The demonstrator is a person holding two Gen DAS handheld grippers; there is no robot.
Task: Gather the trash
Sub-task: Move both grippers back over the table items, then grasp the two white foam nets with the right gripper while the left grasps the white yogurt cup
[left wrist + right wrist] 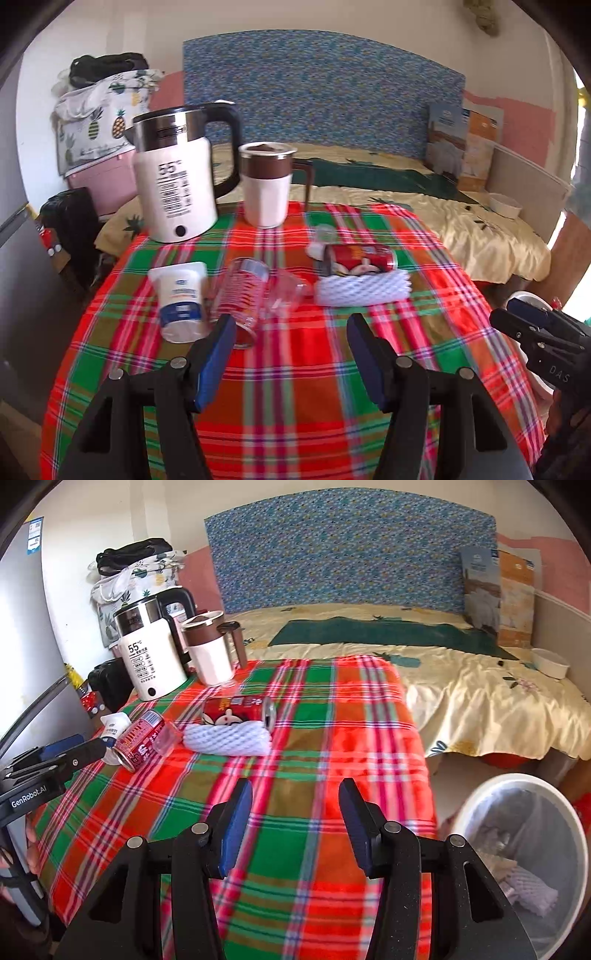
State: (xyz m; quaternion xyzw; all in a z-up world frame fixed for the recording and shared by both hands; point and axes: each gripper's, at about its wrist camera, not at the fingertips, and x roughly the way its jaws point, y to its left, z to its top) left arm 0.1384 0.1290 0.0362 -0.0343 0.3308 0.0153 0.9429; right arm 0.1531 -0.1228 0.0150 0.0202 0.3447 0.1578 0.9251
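Trash lies across the plaid-covered table (pixel 295 413). There is a tipped white yogurt cup (pixel 183 299), a red-printed can (pixel 240 291) on its side, a clear plastic cup (pixel 286 295), a red drink can (pixel 360 256) and a white foam net (pixel 364 288). My left gripper (pixel 291 328) hovers open just short of the can and the clear cup, with nothing between its fingers. My right gripper (pixel 295 790) is open and empty over the bare cloth, nearer than the foam net (pixel 227 740). A white bin (pixel 517 776) stands on the floor at its right, with a foam net inside.
A white kettle (pixel 173 177) and a brown-and-white mug (pixel 266 184) stand at the table's far left. A bed (pixel 480 686) with a blue headboard lies behind. A grey fridge (pixel 26 646) is at the left, with bags and boxes stacked in the corner.
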